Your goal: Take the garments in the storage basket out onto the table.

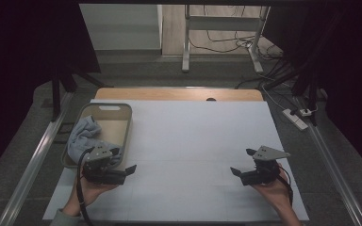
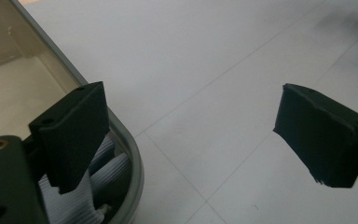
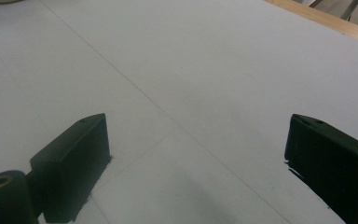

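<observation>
The left gripper [image 1: 125,165], jaws wide apart, sits by the near right corner of the tray [image 1: 128,123] holding a cloth [image 1: 82,136], while the right gripper [image 1: 243,161], also wide apart, hangs over the white table [image 1: 193,141].

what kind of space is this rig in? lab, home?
Most likely a lab or recording workspace, not a home. A white-topped table stands between dark curtains, with loose cables and a power strip on the floor. A person holds the left gripper and right gripper over it, beside a tray holding a cloth.
</observation>
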Demonstrator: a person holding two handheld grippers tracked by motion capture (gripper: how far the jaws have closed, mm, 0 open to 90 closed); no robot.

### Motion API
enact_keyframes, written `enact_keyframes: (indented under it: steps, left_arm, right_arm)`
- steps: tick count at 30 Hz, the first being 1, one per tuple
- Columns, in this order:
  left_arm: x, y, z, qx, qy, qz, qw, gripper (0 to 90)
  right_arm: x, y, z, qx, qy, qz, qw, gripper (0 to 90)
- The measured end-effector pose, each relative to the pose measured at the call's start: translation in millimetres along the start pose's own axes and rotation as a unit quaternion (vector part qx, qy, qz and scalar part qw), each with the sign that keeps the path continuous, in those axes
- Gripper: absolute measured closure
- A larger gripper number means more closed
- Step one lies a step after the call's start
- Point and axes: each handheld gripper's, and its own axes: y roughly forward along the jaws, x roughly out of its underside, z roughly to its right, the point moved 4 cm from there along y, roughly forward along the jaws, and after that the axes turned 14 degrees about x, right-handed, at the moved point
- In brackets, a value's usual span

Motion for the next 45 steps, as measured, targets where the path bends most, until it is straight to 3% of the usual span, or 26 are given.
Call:
enact_keyframes:
  steps: [11, 29, 39, 45]
  left_arm:
    - [-7.2, -12.9, -1.1, -0.001, -0.004, 0.014, 0.9999, 10.5]
    - [-12.5, -29.1, -7.6, -0.012, -0.008, 0.015, 0.9998, 10.5]
    - [-11.1, -37.7, -19.0, -0.025, -0.019, 0.017, 0.9994, 10.4]
    - [-7.9, -45.4, -32.0, -0.041, -0.035, 0.019, 0.9983, 10.4]
  right_arm:
    - [0.3, 0.4, -0.4, 0.0, -0.001, 0.0, 1.0, 6.3]
    - [1.6, 1.6, -1.0, 0.001, -0.004, -0.005, 1.0, 6.5]
    - [2.8, 3.1, -1.9, 0.002, -0.006, -0.008, 0.9999, 6.5]
    - [3.4, 3.3, -1.7, 0.002, -0.007, -0.013, 0.9999, 6.5]
